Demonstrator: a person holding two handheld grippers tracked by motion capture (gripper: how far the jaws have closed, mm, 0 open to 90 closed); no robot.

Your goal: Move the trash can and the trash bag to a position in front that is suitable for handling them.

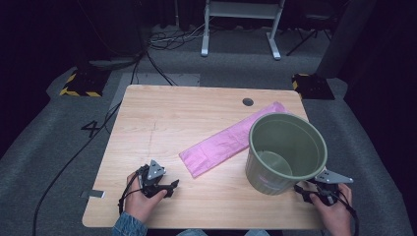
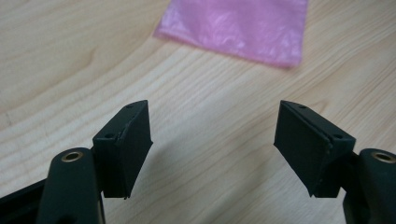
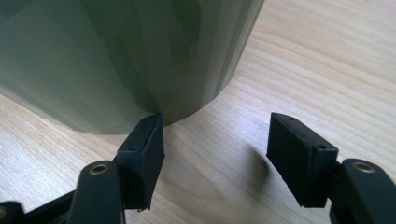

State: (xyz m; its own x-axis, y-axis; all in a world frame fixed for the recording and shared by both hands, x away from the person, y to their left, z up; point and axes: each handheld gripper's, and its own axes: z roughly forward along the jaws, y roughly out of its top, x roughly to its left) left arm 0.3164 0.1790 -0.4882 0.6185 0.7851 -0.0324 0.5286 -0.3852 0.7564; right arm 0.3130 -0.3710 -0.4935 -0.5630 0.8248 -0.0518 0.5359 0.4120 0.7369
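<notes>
My left tool (image 1: 167, 188) rests low over the table (image 1: 162, 118) near its front edge, jaws spread wide with bare wood between them. In the left gripper view that tool (image 2: 215, 144) looks toward the near end of the pink plastic bag (image 2: 243, 25), which lies flat a little ahead and apart from the jaws.

My right tool (image 1: 306, 192) sits at the table's front right corner, also released and holding nothing. In the right gripper view the tool (image 3: 217, 156) stands beside the foot of the green bucket (image 3: 116, 56); one jaw tip is just at the bucket's base, though I cannot tell whether it touches.

From the high view, the bucket (image 1: 287, 147) stands upright on the right side of the table, and the bag (image 1: 223, 145) stretches diagonally from the middle toward the far right, its far end running behind the bucket's rim.
</notes>
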